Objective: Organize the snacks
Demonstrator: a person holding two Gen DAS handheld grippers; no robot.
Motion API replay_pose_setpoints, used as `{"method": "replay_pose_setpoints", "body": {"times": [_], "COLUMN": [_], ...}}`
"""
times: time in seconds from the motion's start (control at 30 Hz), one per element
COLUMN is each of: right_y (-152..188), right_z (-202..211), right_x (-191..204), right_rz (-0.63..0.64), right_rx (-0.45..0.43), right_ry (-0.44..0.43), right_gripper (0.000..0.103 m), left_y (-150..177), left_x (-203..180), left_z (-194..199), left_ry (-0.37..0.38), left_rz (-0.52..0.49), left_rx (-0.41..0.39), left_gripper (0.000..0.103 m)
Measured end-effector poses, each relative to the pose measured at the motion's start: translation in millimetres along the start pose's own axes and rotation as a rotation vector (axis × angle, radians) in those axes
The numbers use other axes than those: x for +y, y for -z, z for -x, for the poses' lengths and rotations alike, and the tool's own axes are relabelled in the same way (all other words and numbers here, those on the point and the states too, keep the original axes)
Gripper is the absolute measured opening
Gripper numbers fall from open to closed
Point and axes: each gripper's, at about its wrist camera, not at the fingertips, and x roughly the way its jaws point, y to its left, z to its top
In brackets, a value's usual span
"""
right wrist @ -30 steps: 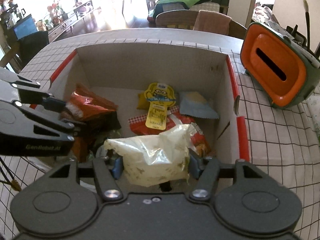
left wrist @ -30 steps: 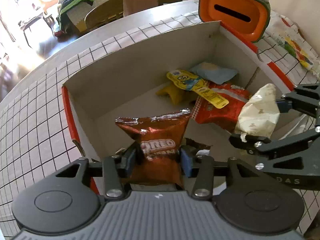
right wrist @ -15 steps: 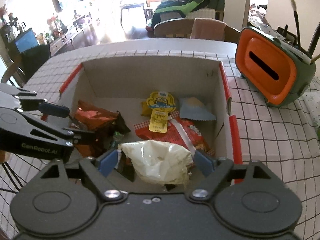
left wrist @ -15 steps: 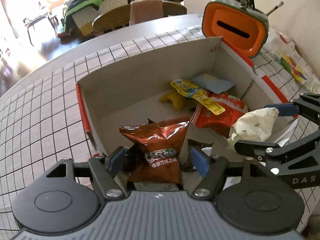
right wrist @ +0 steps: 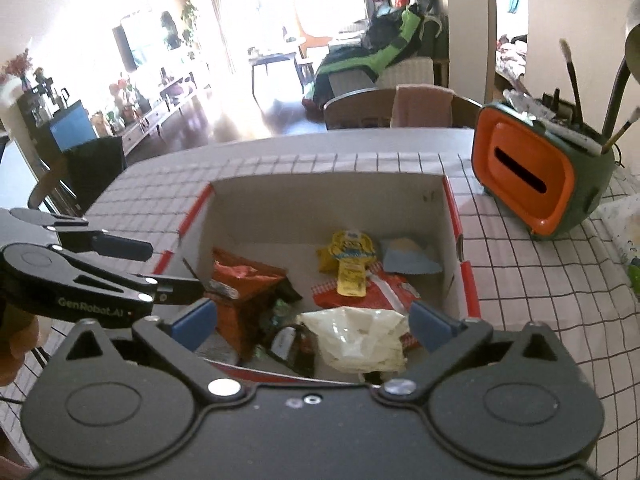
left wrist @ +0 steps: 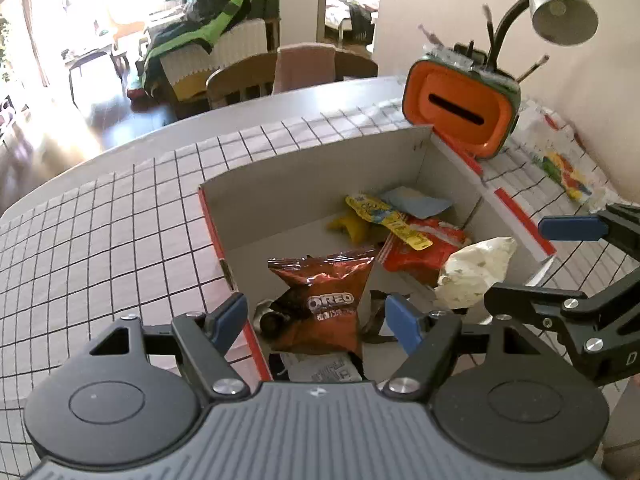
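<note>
**Entry: two packets released into the box, both tongs withdrawn**

Landmark: the cardboard box (left wrist: 452, 168) with red-edged rim, standing on the checked counter (left wrist: 120, 240).

- Left tongs (left wrist: 316, 318): spread wide, holding nothing. A second earlier they pinched the brown Oreo packet (left wrist: 326, 304); half a second earlier they had begun to part. They had also drawn back and up from the box.
- Oreo packet: lay inside the box at its near left corner, leaning upright, free of both pads.
- Right tongs (right wrist: 312, 322): likewise spread and empty. A second earlier they gripped the cream crumpled packet (right wrist: 358, 340).
- Cream packet: rested inside the box near its front wall, right of the Oreo packet, partly over the red packet (right wrist: 374, 292).
- Unmoved contents, toward the box's far wall: yellow Minions packet (right wrist: 350, 264) and pale blue sachet (right wrist: 408, 258). A dark wrapper (right wrist: 290, 342) lay between the two released packets; its kind could not be told.
- Beyond the box's far right corner: orange-and-green holder (right wrist: 532, 176) with brushes, untouched. Desk lamp (left wrist: 560, 12) behind it.

Assessment: both deliveries appeared complete, each packet settled within the box walls and clear of the rim. Judged status: this pair of snacks stowed; both tongs free for further items. Whether more snacks remained outside the box was not shown.
</note>
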Motion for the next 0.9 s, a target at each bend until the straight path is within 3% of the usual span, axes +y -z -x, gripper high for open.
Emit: {"method": "replay_pose_setpoints", "body": {"times": [0.07,0.3,0.47,0.9], "right_y": [0,1,8,28], "right_z": [7,29,47,70], "right_x": [4,16,24,41], "right_rz": [-0.001,-0.008,-0.052,-0.097], "right_rx": [-0.015,-0.053,-0.089,-0.171], "right_ry": [-0.008,-0.018,-0.023,0.047], "right_gripper": [0.103,0.103,0.103,0.103], "left_y": [3,16,27,44], "left_x": [0,4,2,-5], "left_z": [10,42,64,91], "left_ry": [0.001,-0.002,0.007,-0.038], "left_rz": [-0.006,0.009,0.024,0.056], "left_rx": [-0.025,-0.088,-0.129,-0.172], "left_gripper": [0.082,0.087,0.102,0.102]}}
